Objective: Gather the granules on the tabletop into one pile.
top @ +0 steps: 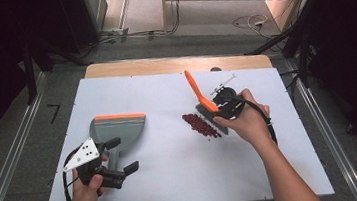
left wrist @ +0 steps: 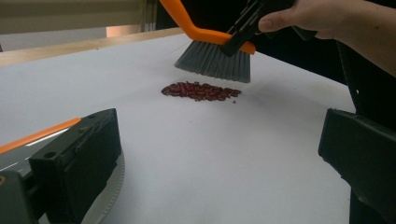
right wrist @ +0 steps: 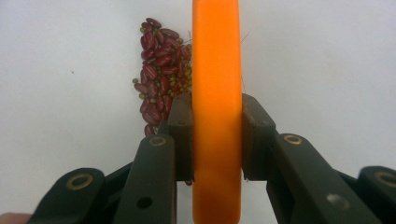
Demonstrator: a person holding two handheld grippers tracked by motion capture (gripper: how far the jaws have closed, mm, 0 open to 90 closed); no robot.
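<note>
Gripper [top: 225, 109] on our right clamps the orange plastic brush handle [right wrist: 217, 93], grey bristles just beside the dark red beans [top: 201, 125] heaped on the white surface [top: 184, 175], while our left gripper [top: 120, 159] stands wide by the grey dustpan [top: 119, 132].

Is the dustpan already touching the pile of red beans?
No, in the high view the dustpan lies well left of the beans, with bare white table between them.

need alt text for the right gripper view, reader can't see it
The right gripper clamps its two black jaws on the orange handle of a hand brush, which runs straight up the middle of the picture. Left of the handle, a pile of dark red beans lies on the white table.
</note>
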